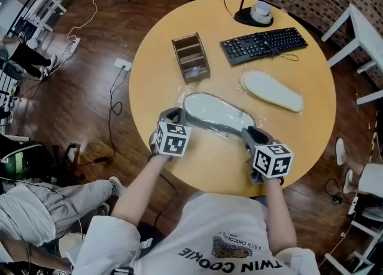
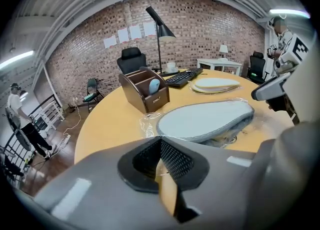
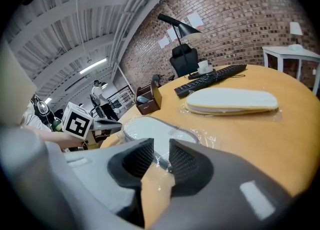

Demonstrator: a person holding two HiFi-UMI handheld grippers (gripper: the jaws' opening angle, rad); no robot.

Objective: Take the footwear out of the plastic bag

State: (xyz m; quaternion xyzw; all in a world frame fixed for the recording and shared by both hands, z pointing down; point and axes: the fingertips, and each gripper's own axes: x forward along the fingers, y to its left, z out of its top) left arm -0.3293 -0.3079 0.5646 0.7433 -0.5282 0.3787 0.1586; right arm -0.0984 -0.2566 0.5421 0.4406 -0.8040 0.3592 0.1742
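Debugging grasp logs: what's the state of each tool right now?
Left tool: shut, nothing clearly held.
Right tool: shut on bag film.

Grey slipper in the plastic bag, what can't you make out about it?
Downward face of the grey slipper: every view, against the table.
Opening of the plastic bag: every view, film too faint.
Whether the left gripper pinches film: left gripper view, too thin to show.

Brick-walled office: keyboard (image 1: 264, 44), desk lamp (image 2: 165, 32)

organizer (image 1: 191, 57) just behind plastic bag (image 1: 215, 112), keyboard (image 1: 263, 44) beyond
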